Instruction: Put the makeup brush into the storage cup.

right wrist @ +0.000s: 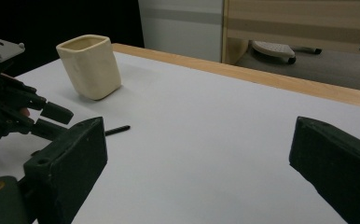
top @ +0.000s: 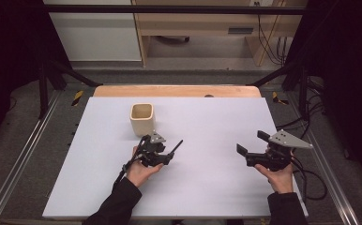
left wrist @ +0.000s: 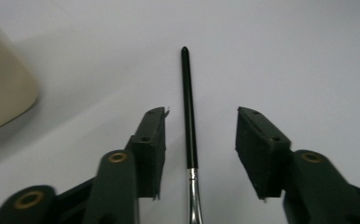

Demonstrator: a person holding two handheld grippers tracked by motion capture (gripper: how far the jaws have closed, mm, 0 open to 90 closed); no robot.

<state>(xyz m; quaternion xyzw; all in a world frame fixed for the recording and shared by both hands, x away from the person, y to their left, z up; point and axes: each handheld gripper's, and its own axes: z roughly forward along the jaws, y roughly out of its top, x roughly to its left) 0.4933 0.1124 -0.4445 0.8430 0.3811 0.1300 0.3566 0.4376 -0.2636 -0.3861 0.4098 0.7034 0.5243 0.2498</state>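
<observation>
A thin utensil with a black handle (left wrist: 188, 107) and a metal shaft lies on the white table (top: 207, 122), its tip (top: 180, 142) pointing away from my left hand. My left gripper (left wrist: 200, 114) is open, one jaw on each side of the handle and a gap on both sides. The high view shows the left gripper (top: 167, 157) just right of a cream square cup (top: 142, 118). My right gripper (top: 252, 143) is open at the table's right side, with nothing between its jaws (right wrist: 197, 135). In the right gripper view, the cup (right wrist: 90, 66) stands upright beyond the handle tip (right wrist: 117, 129).
The cup (left wrist: 1, 88) stands close on the left of the left gripper's jaws. A wooden strip (top: 177, 91) edges the table's far side. Black frame posts (top: 43, 89) and cables (top: 310, 178) flank the table. Shelving (right wrist: 299, 28) stands behind it.
</observation>
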